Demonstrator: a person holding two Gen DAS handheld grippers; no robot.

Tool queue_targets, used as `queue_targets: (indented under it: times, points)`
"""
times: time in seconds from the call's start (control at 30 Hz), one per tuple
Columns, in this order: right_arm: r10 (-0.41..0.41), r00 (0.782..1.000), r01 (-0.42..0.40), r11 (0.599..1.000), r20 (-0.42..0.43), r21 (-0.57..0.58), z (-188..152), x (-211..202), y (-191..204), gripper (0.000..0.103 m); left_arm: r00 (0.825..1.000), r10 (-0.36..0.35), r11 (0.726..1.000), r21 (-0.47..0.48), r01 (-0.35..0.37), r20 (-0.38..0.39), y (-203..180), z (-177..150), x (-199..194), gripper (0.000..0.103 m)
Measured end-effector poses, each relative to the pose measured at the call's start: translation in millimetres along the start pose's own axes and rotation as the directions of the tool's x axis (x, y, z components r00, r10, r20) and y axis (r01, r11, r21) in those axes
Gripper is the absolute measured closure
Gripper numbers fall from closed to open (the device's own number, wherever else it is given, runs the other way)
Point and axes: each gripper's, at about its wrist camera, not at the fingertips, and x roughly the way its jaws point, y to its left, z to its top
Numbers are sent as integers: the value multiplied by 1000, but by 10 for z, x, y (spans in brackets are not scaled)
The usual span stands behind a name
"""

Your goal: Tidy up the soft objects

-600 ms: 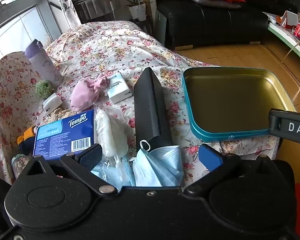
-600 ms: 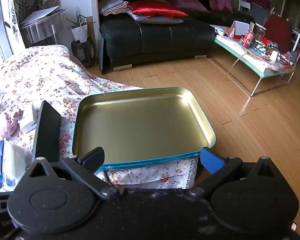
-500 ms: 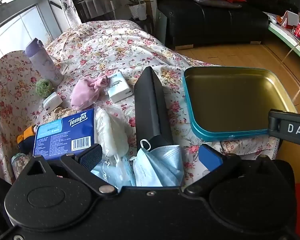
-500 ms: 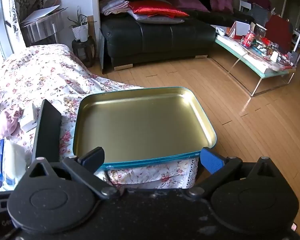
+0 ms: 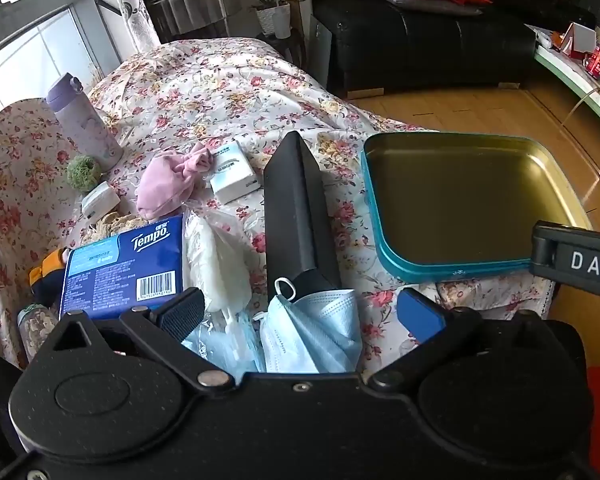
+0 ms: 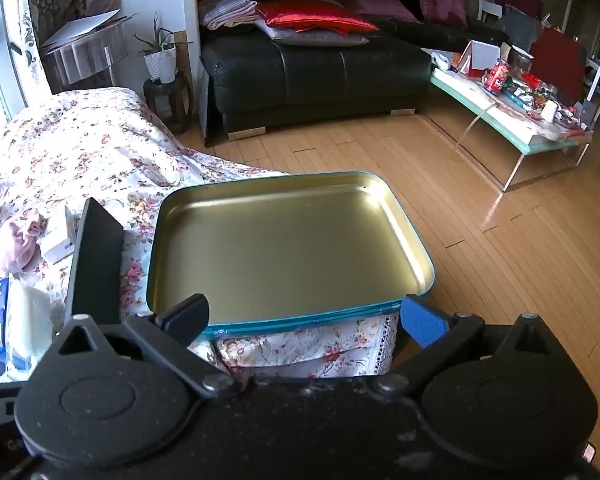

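My left gripper (image 5: 300, 314) hangs open over a light blue face mask (image 5: 320, 332) at the near edge of the flowered cloth; its pads do not touch it. Beyond lie a bagged white soft item (image 5: 216, 264), a blue Tempo tissue pack (image 5: 120, 268), a pink cloth (image 5: 168, 184) and a small white tissue box (image 5: 234, 170). A teal-rimmed gold tin tray (image 5: 404, 268) sits at the right, with nothing in it. My right gripper (image 6: 304, 320) stands open above the tray's near rim (image 6: 300, 322), holding nothing.
A long black box (image 5: 296, 212) lies between the soft items and the tray. A lilac bottle (image 5: 82, 120) and a green moss ball (image 5: 83, 172) stand at the far left. Right of the tray the cloth drops off to wooden floor (image 6: 500, 240); a black sofa (image 6: 316, 76) is beyond.
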Motion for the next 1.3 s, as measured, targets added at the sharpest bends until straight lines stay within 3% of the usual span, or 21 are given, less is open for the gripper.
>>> queue_targets:
  times: [1.3]
  points:
    - [-3,1000,3,1000,-3,-6,-6,-12,32,0,999,-43,999,-8,43,-19,-25,-9,27,4]
